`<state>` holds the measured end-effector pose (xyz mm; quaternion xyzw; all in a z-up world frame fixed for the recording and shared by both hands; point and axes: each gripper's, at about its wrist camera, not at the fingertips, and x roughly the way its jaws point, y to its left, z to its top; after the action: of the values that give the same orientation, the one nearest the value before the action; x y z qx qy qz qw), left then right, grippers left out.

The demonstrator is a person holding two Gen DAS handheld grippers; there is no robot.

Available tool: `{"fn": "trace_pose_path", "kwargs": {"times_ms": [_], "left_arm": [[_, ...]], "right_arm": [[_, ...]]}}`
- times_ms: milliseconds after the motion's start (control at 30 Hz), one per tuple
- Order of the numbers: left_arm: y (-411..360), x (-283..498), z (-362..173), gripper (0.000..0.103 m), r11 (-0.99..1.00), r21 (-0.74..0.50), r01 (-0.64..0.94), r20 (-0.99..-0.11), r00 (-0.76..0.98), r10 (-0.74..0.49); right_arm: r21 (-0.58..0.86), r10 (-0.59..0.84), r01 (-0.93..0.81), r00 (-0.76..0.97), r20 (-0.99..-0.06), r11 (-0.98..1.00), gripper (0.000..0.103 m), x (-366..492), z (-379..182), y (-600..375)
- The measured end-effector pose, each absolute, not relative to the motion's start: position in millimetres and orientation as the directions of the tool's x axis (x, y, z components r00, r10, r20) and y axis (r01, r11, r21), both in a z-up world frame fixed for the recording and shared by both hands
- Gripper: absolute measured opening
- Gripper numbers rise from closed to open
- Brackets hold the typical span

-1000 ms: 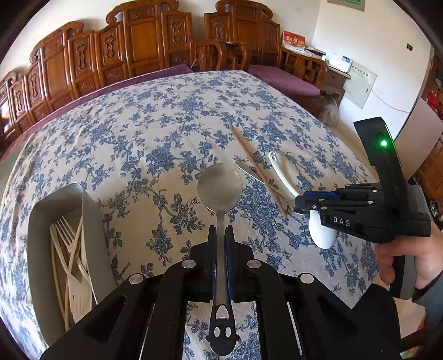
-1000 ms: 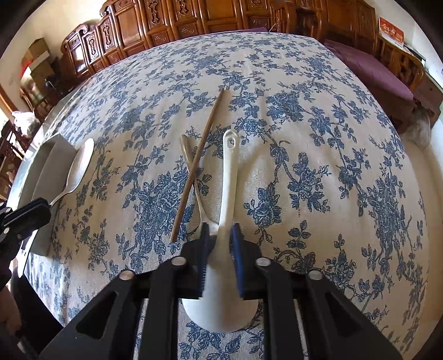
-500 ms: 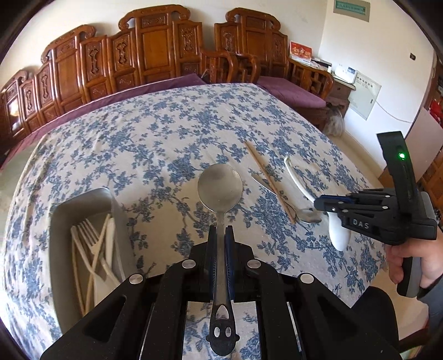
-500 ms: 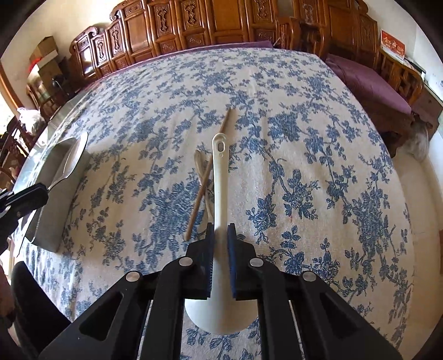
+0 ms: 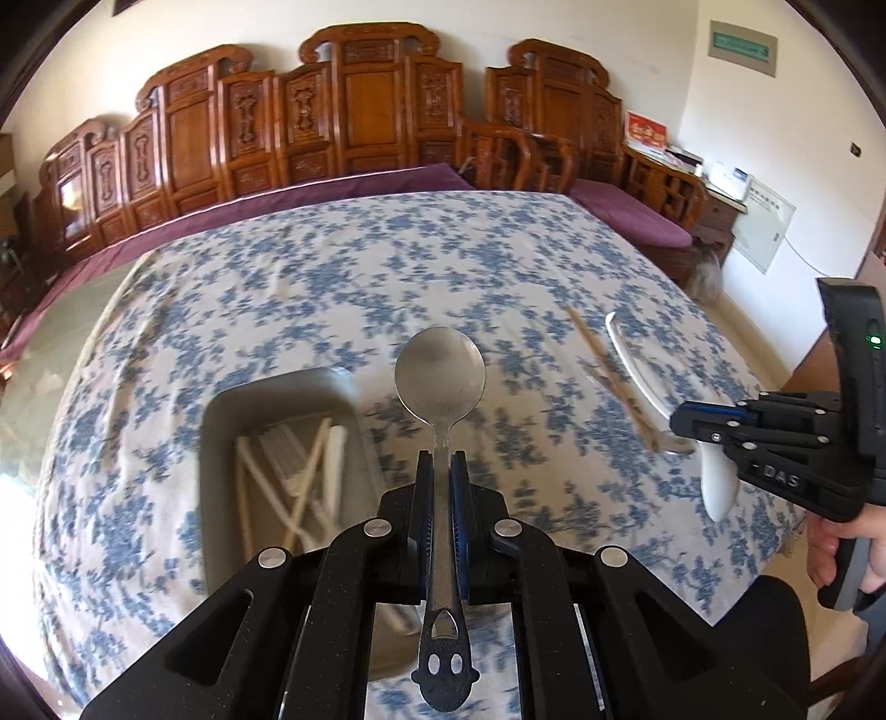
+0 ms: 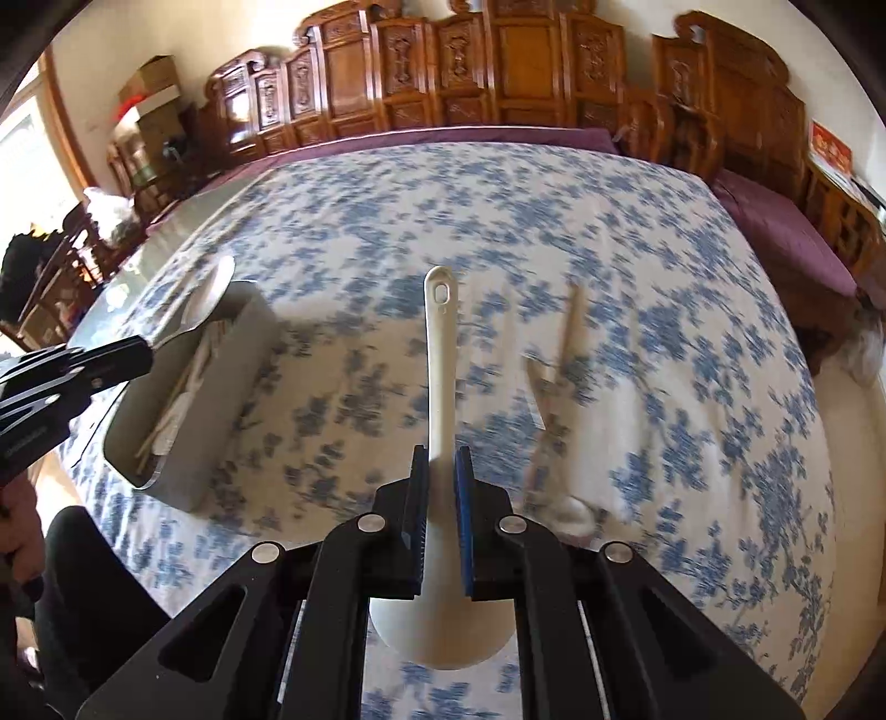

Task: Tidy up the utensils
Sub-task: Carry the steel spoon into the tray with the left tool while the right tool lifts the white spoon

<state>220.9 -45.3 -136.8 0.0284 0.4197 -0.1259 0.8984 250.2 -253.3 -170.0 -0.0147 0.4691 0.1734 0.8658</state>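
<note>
A blue-flowered white tablecloth [image 5: 343, 277] covers the table. Behind it runs a row of carved wooden chairs [image 5: 354, 116] with purple cushions [image 5: 626, 213]. A cream wall [image 5: 664, 50] carries a green sign [image 5: 741, 44]. In the right wrist view, cardboard boxes [image 6: 149, 83] stand stacked at the far left, near a bright window [image 6: 27, 160].

Carved wooden chairs [image 5: 365, 111] line cream back wall [image 5: 720, 66] w/ purple cushions [image 5: 626, 213]; bright window [image 6: 22, 160] at left.
</note>
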Motion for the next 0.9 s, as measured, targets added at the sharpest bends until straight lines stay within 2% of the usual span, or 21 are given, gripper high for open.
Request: {"fn": "trace_pose_path", "kwargs": {"times_ms": [400, 900], "left_arm": [[15.5, 235.7, -169.3, 0.005, 0.991, -0.044, 0.129, -0.807, 0.58, -0.111], [26.9, 261.5, -211.4, 0.005, 0.996, -0.035, 0.078, -0.856, 0.513, -0.07]], "right_arm": [[0.159, 0.337, -0.376, 0.474, -0.814, 0.913, 0.011, 251.3, -170.5, -206.8], [0.176, 0.385, -0.434, 0.461, -0.799, 0.884, 0.011, 245.3, -159.4, -183.0]]}}
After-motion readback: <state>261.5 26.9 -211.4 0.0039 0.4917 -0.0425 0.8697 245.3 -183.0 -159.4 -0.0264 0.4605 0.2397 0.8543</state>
